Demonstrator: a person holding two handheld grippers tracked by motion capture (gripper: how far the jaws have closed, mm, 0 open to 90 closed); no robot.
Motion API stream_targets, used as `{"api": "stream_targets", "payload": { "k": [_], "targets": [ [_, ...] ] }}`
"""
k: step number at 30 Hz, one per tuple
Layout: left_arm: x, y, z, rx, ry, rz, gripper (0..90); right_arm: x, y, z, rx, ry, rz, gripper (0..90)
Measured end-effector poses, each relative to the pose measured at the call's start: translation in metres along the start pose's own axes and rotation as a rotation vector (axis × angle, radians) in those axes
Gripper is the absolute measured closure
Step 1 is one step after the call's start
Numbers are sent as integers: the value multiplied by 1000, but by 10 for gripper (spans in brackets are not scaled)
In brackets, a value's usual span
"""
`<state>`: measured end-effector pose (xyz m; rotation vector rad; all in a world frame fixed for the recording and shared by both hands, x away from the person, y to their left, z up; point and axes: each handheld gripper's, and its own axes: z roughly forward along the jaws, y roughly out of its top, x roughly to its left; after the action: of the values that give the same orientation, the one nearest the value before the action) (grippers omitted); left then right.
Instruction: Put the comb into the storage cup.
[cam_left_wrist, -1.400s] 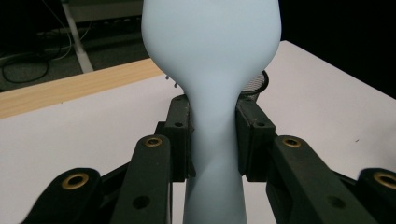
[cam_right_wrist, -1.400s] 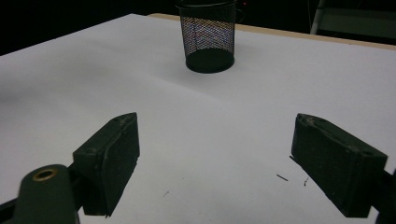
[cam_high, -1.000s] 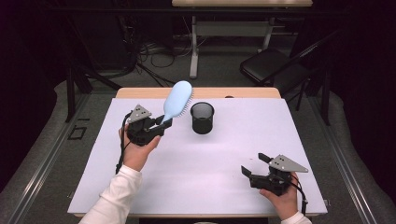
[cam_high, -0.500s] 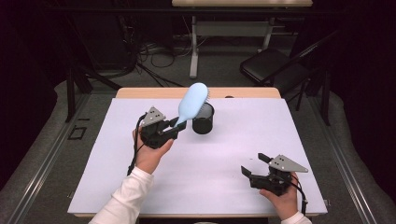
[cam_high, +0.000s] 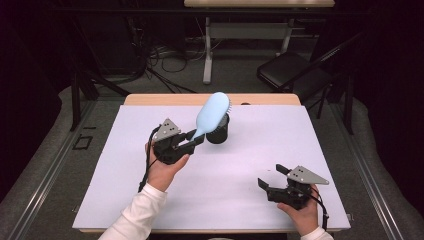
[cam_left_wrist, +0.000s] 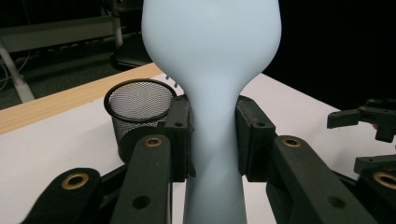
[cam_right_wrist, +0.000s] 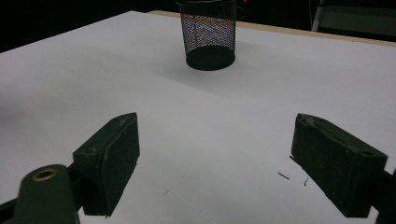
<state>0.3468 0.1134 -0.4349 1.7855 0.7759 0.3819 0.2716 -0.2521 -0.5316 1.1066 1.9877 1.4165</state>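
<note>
Left claw (cam_high: 196, 140) pinches pale blue plastic hairbrush (cam_high: 211, 114) handle beside black mesh cup (cam_high: 218, 130); right claw (cam_high: 272, 178) spread wide above white surface (cam_high: 240, 165).

Left gripper (cam_high: 192, 141) raised above bench (cam_high: 125, 200), fingers (cam_left_wrist: 180, 135) clamped on both sides of hairbrush (cam_high: 211, 114) handle, aimed up and away from person; left hand (cam_high: 165, 167) grips it from below, white sleeve (cam_high: 137, 215) entering from bottom edge; right gripper (cam_high: 271, 177) low near bench front right, fingers (cam_right_wrist: 109, 158) spread wide apart, nothing between them; right hand (cam_high: 300, 212) wraps its rear
</note>
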Motion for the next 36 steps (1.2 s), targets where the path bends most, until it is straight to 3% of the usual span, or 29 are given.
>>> {"api": "stream_targets", "payload": {
  "k": [14,23,29,36],
  "targets": [
    [8,-10,-1,-29,5,-42,694,0,0,3,14,-3,-1,150],
    [8,-13,-3,-41,8,-36,694,1,2,6,34,2,-9,146],
    [7,-14,-1,-22,-1,-32,694,3,5,9,69,-16,-28,141],
    [6,-14,-1,-25,-2,-30,694,6,14,16,118,4,24,122]
  ]
}}
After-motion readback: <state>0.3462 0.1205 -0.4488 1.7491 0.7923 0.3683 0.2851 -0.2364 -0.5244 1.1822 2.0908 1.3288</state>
